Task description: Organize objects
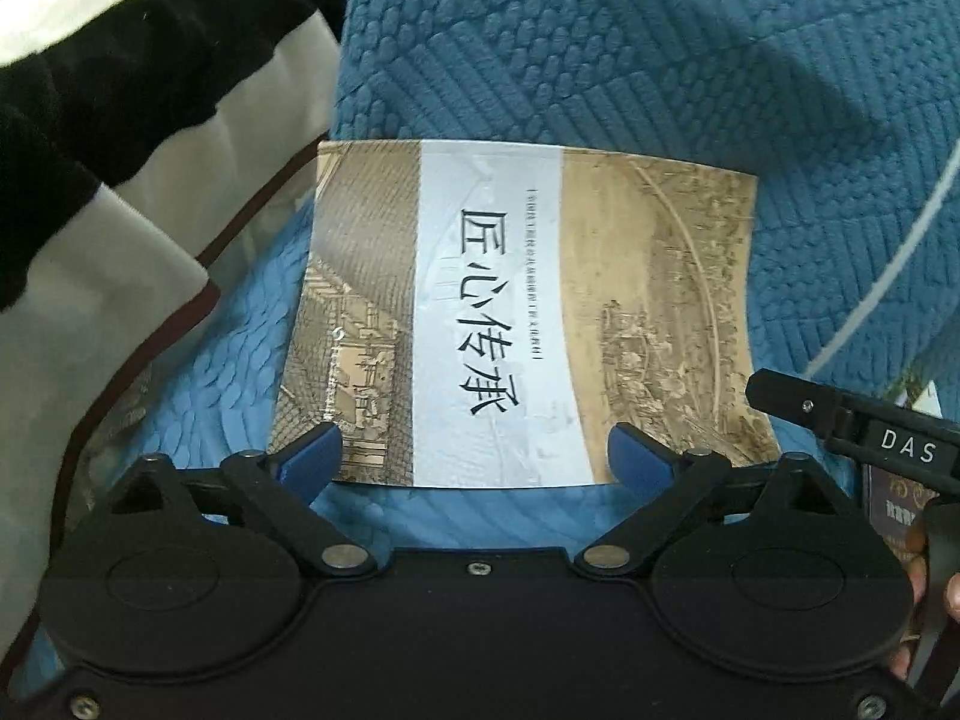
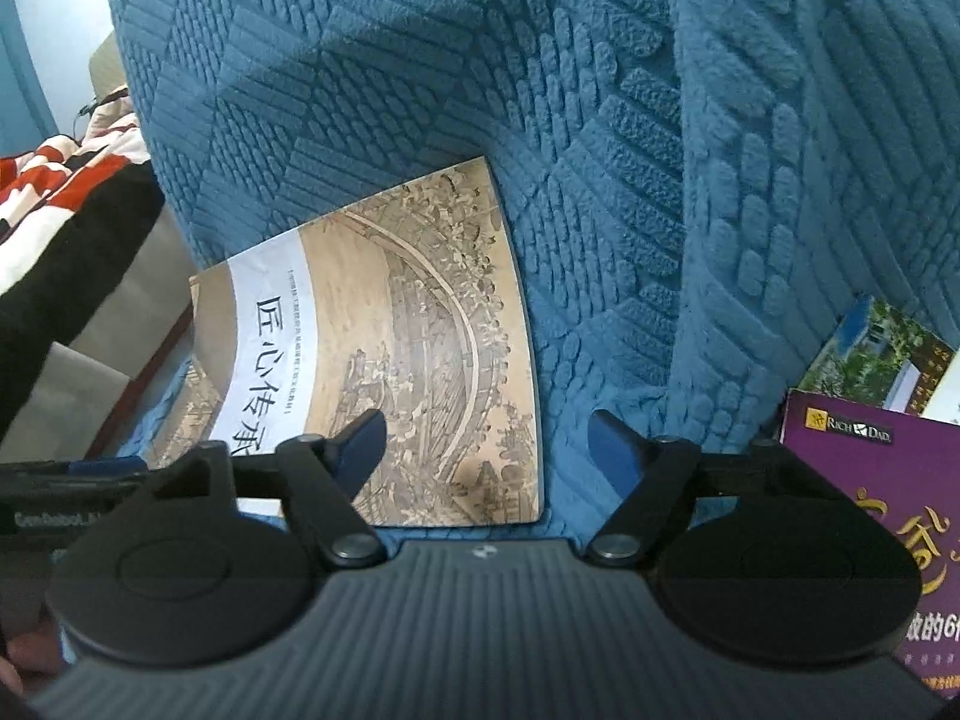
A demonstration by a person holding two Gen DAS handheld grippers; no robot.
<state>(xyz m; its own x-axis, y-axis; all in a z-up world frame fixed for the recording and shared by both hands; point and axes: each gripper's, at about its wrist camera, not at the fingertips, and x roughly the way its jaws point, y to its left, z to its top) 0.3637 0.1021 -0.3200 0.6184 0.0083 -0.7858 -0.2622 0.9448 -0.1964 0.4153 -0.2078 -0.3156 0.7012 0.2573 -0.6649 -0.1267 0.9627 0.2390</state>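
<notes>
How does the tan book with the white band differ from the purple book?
The tan book bears an old sepia painting and black characters on a white band; the purple book bears gold characters. The tan book shows almost whole, while the frame edge cuts off the purple book. Both lie flat on the blue textured cover.

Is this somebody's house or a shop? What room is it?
Probably a home, likely a living room or bedroom. A soft blue quilted cover lies over what looks like a sofa, a striped blanket sits beside it, and books lie on it: a tan one and a purple one.
</notes>
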